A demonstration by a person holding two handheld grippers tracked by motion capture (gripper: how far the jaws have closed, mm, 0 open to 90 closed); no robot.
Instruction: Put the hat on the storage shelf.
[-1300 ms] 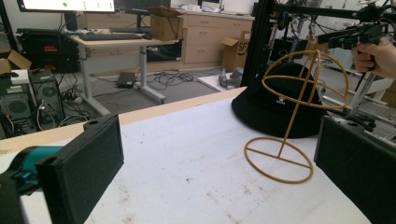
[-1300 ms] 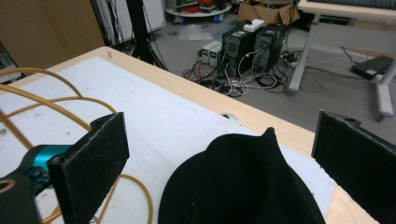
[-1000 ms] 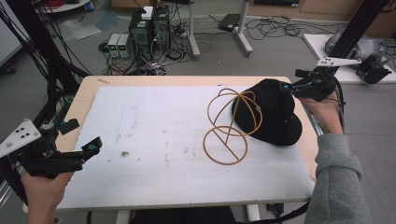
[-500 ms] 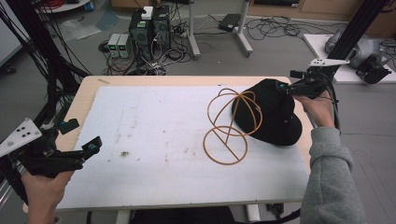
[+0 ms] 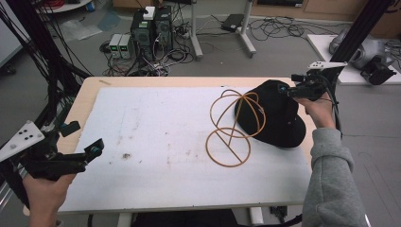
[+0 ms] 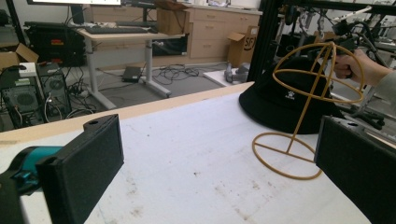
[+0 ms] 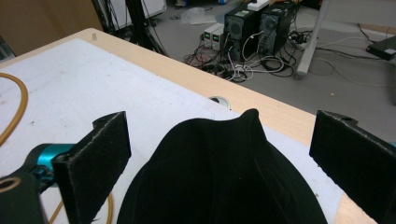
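A black hat (image 5: 274, 118) lies on the white mat at the right, its brim flat. A tan wire hat stand (image 5: 234, 125) stands just left of it, its ring base on the mat and its hoops partly over the hat. My right gripper (image 5: 289, 90) is open at the hat's far right side. Its jaws straddle the raised crown (image 7: 224, 177) without touching it. My left gripper (image 5: 85, 138) is open and holds nothing, low over the mat's near left corner. It looks across at the hat (image 6: 280, 105) and the stand (image 6: 310, 88).
The white mat (image 5: 156, 142) covers most of the wooden table (image 5: 85, 97). Computer towers (image 5: 151, 26) and cables sit on the floor beyond the far edge. Black frame posts (image 5: 359, 33) stand at the right, and cables hang at the left.
My right gripper has edged a little left and inward over the hat's crown. The left gripper, hat and stand have not moved.
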